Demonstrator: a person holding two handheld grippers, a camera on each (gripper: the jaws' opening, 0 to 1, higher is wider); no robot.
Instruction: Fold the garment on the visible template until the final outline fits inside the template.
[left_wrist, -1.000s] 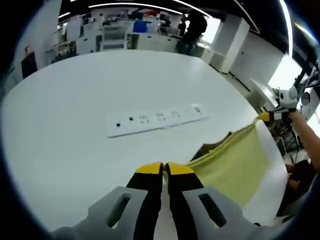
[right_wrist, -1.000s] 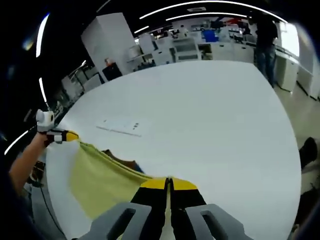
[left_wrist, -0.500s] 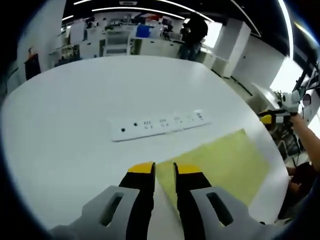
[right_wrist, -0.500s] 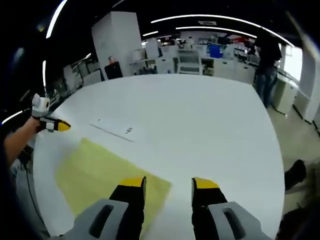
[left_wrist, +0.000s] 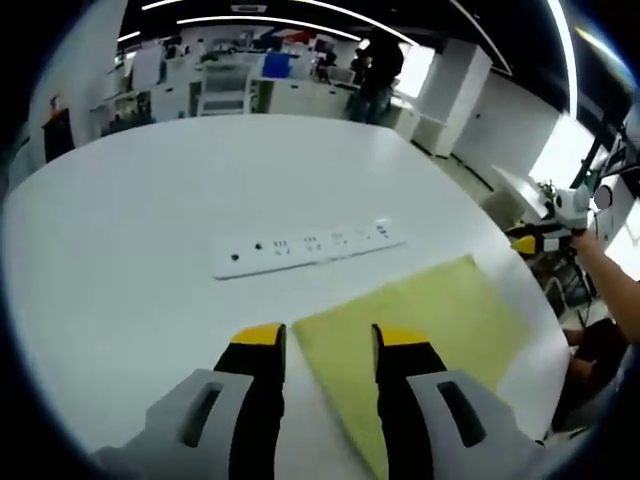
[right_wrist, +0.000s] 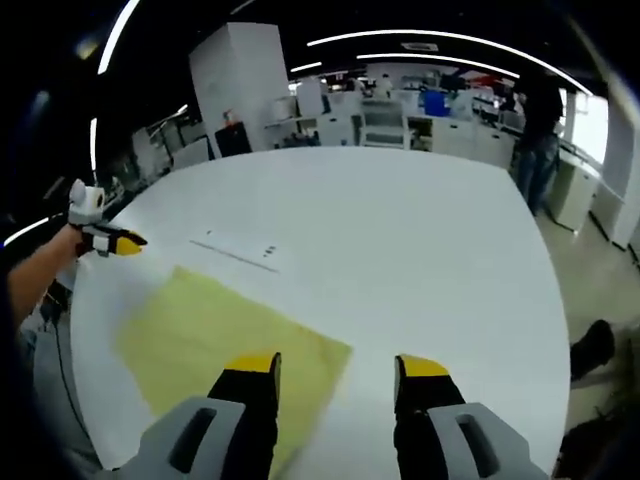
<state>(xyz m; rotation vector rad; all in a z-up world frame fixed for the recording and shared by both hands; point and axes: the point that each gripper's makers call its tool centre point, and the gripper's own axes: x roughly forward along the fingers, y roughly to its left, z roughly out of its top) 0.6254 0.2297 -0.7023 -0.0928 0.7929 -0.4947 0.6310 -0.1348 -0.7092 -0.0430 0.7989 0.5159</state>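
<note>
A yellow garment (left_wrist: 420, 320) lies flat as a folded rectangle on the white table (left_wrist: 150, 200). My left gripper (left_wrist: 330, 337) stands open above its near corner, holding nothing. The right gripper (left_wrist: 535, 240) shows small at the cloth's far right corner, on a person's arm. In the right gripper view the same yellow garment (right_wrist: 220, 330) spreads to the left. My right gripper (right_wrist: 335, 365) is open over its near corner, with nothing between the jaws. The left gripper (right_wrist: 110, 240) shows at the far left, beyond the cloth. No template outline can be made out.
A white socket panel (left_wrist: 305, 245) is set in the table just beyond the garment, also seen as the socket panel (right_wrist: 240, 250). A person (right_wrist: 530, 110) stands past the table's far edge. Office desks and shelves fill the background.
Both grippers were shut on the raised yellow cloth's edge a second ago. They have opened and let go, and the cloth now lies flat, covering the brown patch seen under it.
</note>
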